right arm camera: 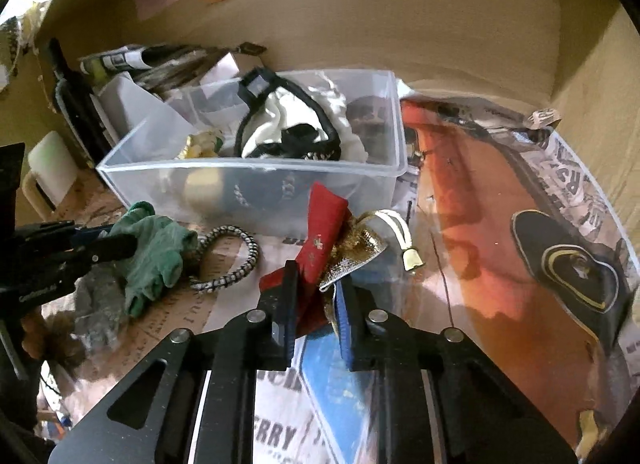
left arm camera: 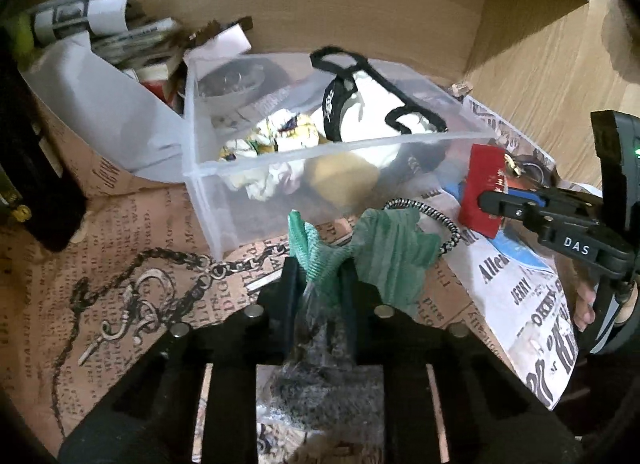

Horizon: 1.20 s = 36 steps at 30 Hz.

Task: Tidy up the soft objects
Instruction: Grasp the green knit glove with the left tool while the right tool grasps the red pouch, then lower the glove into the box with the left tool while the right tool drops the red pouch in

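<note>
Left wrist: left claw [left arm camera: 320, 276] clamped on green cloth [left arm camera: 384, 248] | right claw [right arm camera: 316, 296] clamped on red pouch [right arm camera: 322, 240] | clear bin [right arm camera: 256, 180] just ahead

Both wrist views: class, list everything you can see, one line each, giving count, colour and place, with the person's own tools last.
Bin: one, clear plastic, centre, by the cardboard wall.
White bag with black straps: one, inside bin.
Green cloth: one, in front of bin, in left gripper.
Red pouch: one, with gold trim and bell, in right gripper.
Braided cord: one loop, black-white, between cloth and pouch.
Black patch: one, gold-edged, far right.
Newspaper: printed sheets covering the surface.
Left gripper: black, shut.
Right gripper: black-blue, shut.
</note>
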Available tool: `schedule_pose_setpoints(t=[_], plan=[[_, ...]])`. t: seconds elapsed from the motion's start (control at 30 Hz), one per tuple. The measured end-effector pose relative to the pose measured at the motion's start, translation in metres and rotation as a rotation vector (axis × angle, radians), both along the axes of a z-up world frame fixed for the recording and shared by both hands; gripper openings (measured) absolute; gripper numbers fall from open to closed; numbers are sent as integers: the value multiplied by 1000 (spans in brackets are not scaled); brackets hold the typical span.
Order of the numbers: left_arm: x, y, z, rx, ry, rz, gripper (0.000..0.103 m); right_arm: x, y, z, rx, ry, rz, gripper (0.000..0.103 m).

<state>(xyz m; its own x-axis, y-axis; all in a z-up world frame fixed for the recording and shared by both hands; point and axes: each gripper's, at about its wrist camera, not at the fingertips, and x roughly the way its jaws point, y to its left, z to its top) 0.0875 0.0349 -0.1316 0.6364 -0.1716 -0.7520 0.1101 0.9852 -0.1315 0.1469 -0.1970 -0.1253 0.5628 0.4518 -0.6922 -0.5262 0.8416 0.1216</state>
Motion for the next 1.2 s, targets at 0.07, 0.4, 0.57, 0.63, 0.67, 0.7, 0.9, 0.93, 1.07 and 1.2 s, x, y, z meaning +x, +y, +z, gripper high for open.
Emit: schedule_pose_setpoints(t=[0.07, 0.4, 0.57, 0.63, 0.67, 0.7, 0.9, 0.93, 1.07, 1.2], plan=[[-8, -1, 8, 5, -25, 7, 18, -6, -3, 8, 14, -23, -1, 15], [-32, 6, 61, -11, -181, 55, 18, -35, -6, 61, 82, -177, 18, 15], [-27, 9, 89, -13, -265, 93, 18, -35, 3, 79, 112, -238, 33, 15], [-23, 11, 96, -5, -292, 109, 18, -33, 9, 85, 123, -258, 40, 15], [-20, 11, 99, 1, -302, 115, 18, -31, 12, 88, 127, -267, 46, 15], [-16, 13, 102, 10, -314, 126, 18, -29, 15, 90, 129, -274, 50, 15], [9, 18, 101, 32, -313, 164, 18, -10, 38, 95, 128, -290, 74, 15], [13, 20, 100, 32, -309, 167, 18, -6, 42, 94, 126, -285, 77, 15], [33, 20, 91, 38, -277, 177, 18, 12, 61, 86, 100, -249, 89, 15], [55, 15, 75, 59, -227, 170, 18, 29, 77, 70, 53, -191, 105, 15]])
